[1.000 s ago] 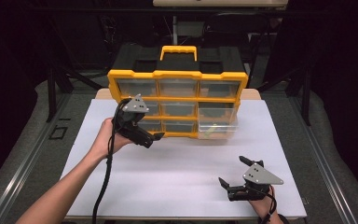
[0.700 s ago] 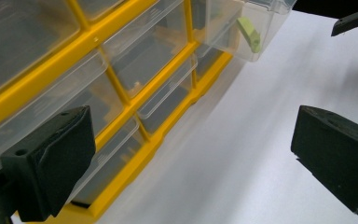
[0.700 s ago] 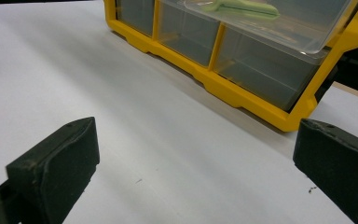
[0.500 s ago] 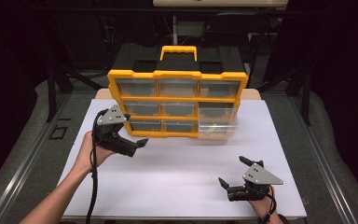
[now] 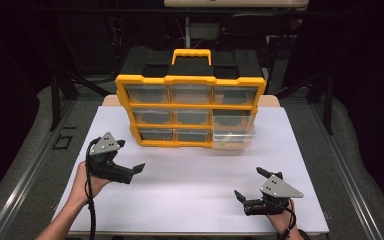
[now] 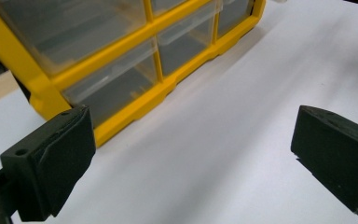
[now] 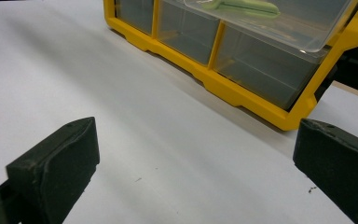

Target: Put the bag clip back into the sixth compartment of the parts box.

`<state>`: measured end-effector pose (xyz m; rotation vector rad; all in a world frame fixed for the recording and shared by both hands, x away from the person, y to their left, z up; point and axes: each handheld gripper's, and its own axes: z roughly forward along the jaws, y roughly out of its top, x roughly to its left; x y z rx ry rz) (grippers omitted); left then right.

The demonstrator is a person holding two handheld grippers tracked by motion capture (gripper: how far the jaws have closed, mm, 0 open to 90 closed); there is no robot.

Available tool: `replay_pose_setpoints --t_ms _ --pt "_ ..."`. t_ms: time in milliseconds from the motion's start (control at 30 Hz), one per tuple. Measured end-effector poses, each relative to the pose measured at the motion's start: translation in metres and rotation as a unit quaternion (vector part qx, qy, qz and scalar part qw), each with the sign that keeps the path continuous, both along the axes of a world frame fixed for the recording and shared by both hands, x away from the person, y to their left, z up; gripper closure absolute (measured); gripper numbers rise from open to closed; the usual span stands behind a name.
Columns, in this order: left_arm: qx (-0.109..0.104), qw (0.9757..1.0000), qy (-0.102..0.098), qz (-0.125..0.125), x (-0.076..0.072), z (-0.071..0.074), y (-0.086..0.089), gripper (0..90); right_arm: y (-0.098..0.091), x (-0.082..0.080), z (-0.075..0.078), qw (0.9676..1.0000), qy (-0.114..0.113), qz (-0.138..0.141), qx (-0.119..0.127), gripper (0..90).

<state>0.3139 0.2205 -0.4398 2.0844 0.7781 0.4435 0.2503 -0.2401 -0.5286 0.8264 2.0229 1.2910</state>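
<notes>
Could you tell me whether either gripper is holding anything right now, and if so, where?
Nothing is held: the left gripper and right gripper are both open over the bare table.

My left claw (image 5: 130,167) wore matt black jaws, their pads (image 6: 56,158) faintly grainy, with a flat grey plate (image 5: 105,144) on top. My right claw (image 5: 250,185) looked the same dull black. The organizer (image 5: 190,107) was glossy yellow plastic, its drawers (image 6: 116,84) clear plastic gone a bit cloudy and scuffed. One open drawer (image 7: 279,21) held a smooth pale-green plastic piece (image 7: 242,6). The table sheet (image 5: 195,185) was white, smooth and matt, like paper, with a few dark specks.
</notes>
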Motion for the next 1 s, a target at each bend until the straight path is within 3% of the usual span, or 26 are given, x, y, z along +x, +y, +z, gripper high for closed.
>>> replay_pose_setpoints --t_ms 167,533,667,800,1000 --pt "-0.015 0.9998 0.003 0.014 -0.004 -0.013 0.012 0.0 0.000 0.000 0.000 1.0000 -0.002 -0.002 0.000 0.0" --pt "-0.023 0.9988 0.027 0.035 -0.010 -0.044 0.027 0.0 0.000 0.001 0.000 1.0000 0.000 -0.003 -0.003 0.0" --pt "-0.030 0.9987 0.025 0.034 -0.012 -0.049 0.031 0.0 0.000 0.001 0.000 1.0000 0.001 -0.003 -0.003 0.0" --pt "-0.042 0.9985 0.009 0.033 -0.017 -0.054 0.035 0.0 0.000 0.000 0.000 1.0000 0.000 -0.002 -0.004 0.0" --pt "-0.043 0.9981 0.005 0.045 -0.022 -0.063 0.038 0.0 0.000 0.000 0.000 1.0000 0.002 -0.002 -0.004 0.0"
